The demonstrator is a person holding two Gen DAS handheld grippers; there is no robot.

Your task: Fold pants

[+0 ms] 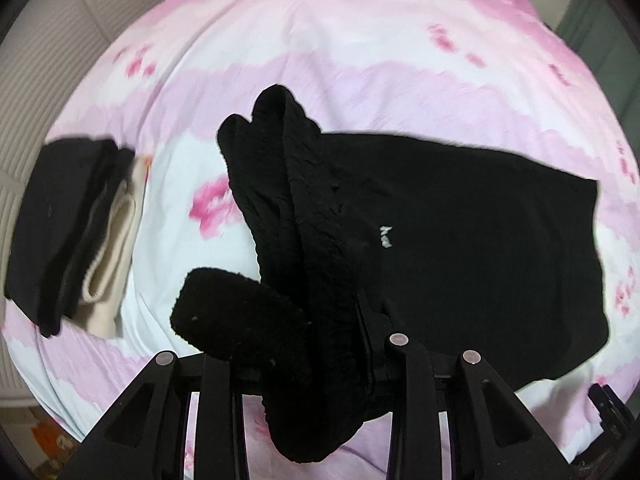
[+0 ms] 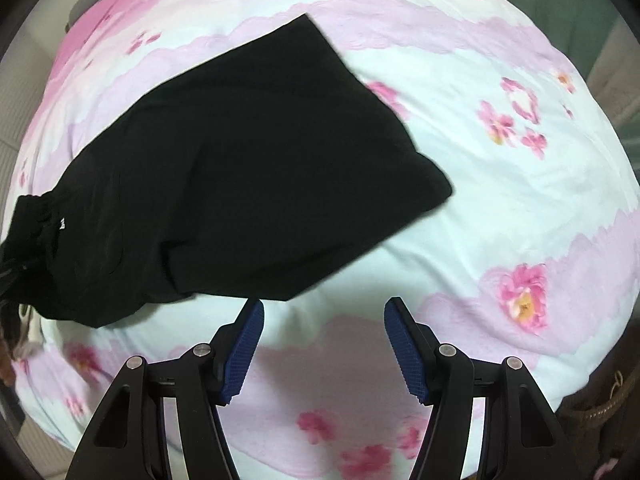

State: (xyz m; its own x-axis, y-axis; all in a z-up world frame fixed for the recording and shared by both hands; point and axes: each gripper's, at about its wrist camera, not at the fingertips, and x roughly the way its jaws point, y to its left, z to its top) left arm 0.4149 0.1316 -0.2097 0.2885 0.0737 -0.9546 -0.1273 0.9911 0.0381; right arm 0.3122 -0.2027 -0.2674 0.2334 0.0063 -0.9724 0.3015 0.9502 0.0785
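Black pants [image 1: 460, 240] lie folded on a pink flowered bedsheet [image 1: 320, 48]. My left gripper [image 1: 320, 340] is shut on the bunched elastic waistband [image 1: 288, 184], which stands up in front of the camera and hides the fingertips. In the right wrist view the pants [image 2: 248, 168] spread from the left edge to the middle, waistband at far left [image 2: 32, 220]. My right gripper [image 2: 324, 320] is open and empty, blue pads [image 2: 248, 344] just below the pants' near edge, above the sheet [image 2: 500, 208].
A stack of folded clothes, black [image 1: 52, 232] and cream [image 1: 116, 248], lies on the bed to the left. A ribbed beige surface [image 1: 36, 100] borders the bed's left side. A brown bag [image 2: 600, 408] sits at the lower right.
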